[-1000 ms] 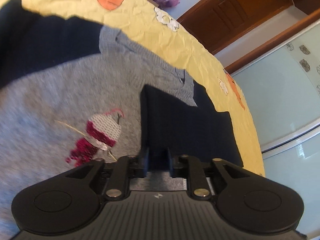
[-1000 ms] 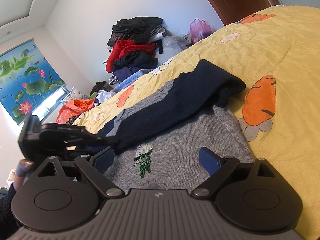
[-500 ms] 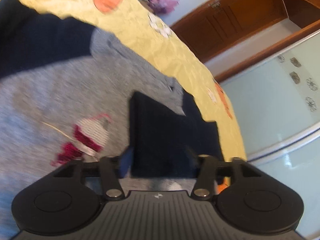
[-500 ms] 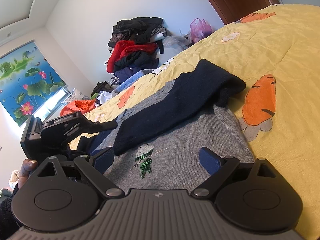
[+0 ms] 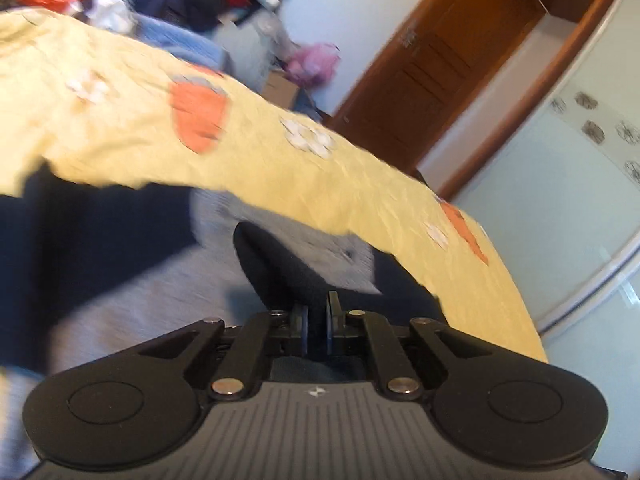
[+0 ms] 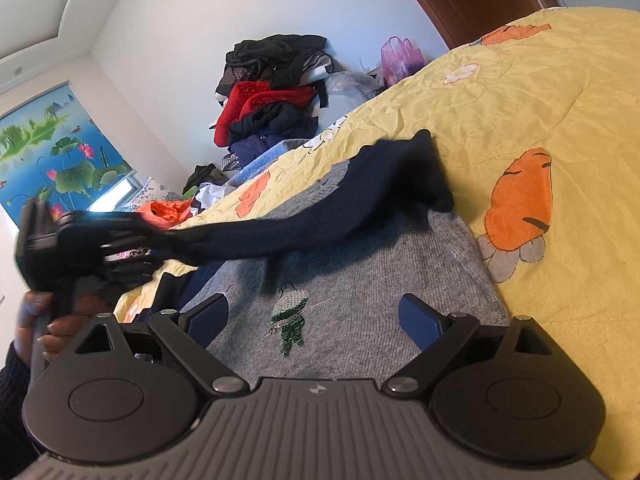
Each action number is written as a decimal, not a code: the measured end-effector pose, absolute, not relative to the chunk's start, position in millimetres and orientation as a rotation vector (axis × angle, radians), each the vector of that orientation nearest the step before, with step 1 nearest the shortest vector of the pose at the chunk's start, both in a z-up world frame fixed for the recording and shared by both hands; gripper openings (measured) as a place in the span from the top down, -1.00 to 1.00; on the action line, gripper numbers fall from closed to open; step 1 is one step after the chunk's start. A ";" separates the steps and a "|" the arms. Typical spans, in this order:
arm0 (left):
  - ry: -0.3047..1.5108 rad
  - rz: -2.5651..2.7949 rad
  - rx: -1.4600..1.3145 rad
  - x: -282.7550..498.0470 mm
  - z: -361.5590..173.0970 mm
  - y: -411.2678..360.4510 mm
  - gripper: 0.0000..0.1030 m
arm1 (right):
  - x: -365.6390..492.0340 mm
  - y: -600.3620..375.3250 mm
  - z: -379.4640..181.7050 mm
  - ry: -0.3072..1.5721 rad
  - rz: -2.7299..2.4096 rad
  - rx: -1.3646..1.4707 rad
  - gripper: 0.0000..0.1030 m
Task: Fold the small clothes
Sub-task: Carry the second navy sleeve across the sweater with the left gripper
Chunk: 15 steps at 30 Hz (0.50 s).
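A small grey knit sweater (image 6: 360, 280) with a stitched figure (image 6: 290, 314) and dark navy sleeves lies flat on the yellow quilt (image 6: 540, 92). My left gripper (image 5: 316, 322) is shut on the end of one navy sleeve (image 5: 276, 268). In the right wrist view that sleeve (image 6: 320, 220) is stretched taut above the sweater's body, from the left gripper (image 6: 148, 246) at the left to the far shoulder. My right gripper (image 6: 314, 320) is open and empty, low over the sweater's near hem.
A pile of red, black and blue clothes (image 6: 272, 96) and a pink plastic bag (image 6: 398, 58) stand beyond the bed's far edge. A brown wooden door (image 5: 432, 68) and a pale glass wardrobe panel (image 5: 560, 200) are behind the bed.
My left gripper opened half a second ago, then shut on the navy sleeve end and lifted it, pulling the sleeve taut. My right gripper stayed open and still.
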<state>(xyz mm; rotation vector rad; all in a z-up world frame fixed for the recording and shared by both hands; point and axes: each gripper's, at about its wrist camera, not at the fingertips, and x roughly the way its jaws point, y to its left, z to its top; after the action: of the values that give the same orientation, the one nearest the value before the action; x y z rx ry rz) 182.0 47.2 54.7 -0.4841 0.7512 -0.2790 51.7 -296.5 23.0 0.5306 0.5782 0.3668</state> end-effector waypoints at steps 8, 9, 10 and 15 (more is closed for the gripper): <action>0.873 -0.090 -0.454 171.1 13.8 86.9 0.78 | 51.0 -295.0 24.1 0.581 0.366 0.520 -0.81; 0.854 -0.062 -0.447 163.6 16.3 86.0 0.72 | 51.0 -294.1 25.0 0.585 0.364 0.513 -0.80; 0.830 -0.037 -0.434 157.1 21.5 83.8 0.71 | 51.3 -291.9 27.3 0.593 0.354 0.495 -0.80; 0.675 -0.103 -0.346 144.4 42.6 57.9 0.70 | 69.3 -279.0 70.6 0.505 0.373 0.469 -0.83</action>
<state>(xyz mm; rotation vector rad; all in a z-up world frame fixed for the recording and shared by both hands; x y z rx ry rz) 144.4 57.9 42.6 -0.3460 0.6748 -0.1029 69.3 -279.0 70.6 0.4694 0.5045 0.3730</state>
